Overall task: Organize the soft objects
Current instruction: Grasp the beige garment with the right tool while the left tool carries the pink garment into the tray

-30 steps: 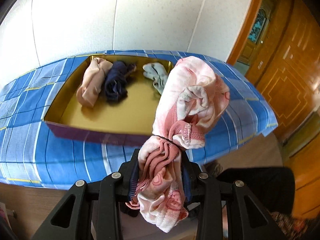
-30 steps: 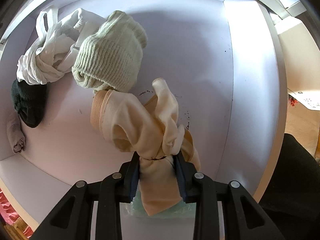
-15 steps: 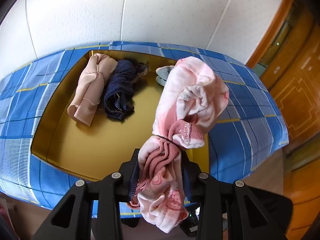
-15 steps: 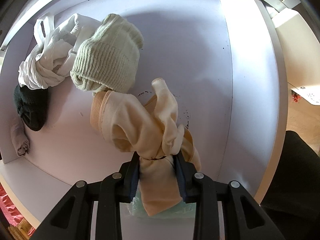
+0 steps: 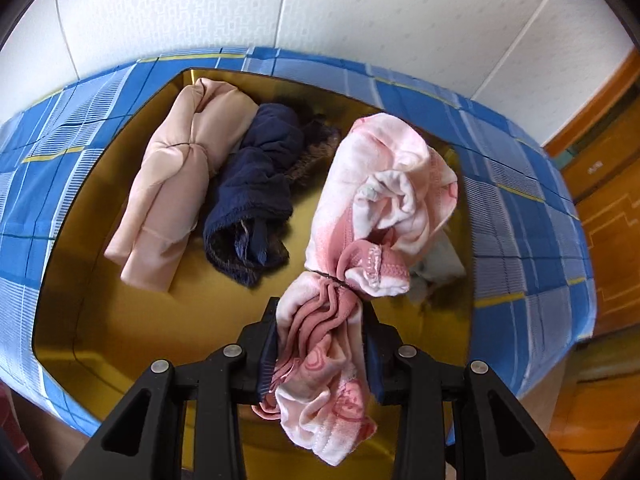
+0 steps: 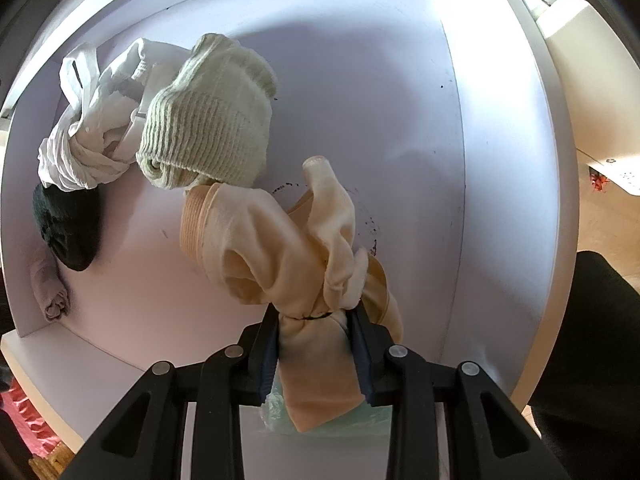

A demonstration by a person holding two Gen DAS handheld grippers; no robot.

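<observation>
Left side first: the left gripper (image 5: pixel 320 344) is clamped tight on a pink-and-white bundle (image 5: pixel 380 200) of soft cloth tied round the middle with a thin dark band, so half bunches up between the jaws and the other half balloons out past the tips. It hangs over the near right part of the gold box (image 5: pixel 120 320), not touching the floor of it as far as I can see. Inside the box, left of the held bundle, there's a navy roll (image 5: pixel 256 184) with some dark lacy stuff poking out, and just beside that, touching it, a pale pink roll (image 5: pixel 176 184) against the box's left wall. A light greyish-white piece (image 5: pixel 440 264) peeks out from behind the held bundle, mostly hidden. The box sits on a blue checked cloth (image 5: pixel 520 200), with a white panelled wall (image 5: pixel 320 12) behind.

Right side: the right gripper (image 6: pixel 316 340) is pinched shut on a cream and peach sock bundle (image 6: pixel 280 248), also banded, pointing down into a white tray (image 6: pixel 500 160). Something pale green (image 6: pixel 332 420) sits under the jaws, can't tell what. Past the held bundle, nearly touching it, is a ribbed pale green sock roll (image 6: pixel 212 120), then a white twisted garment (image 6: pixel 92 120) against that roll. Left of those, a black roll (image 6: pixel 68 224) and a small beige roll (image 6: pixel 48 292) by the tray's left wall.
</observation>
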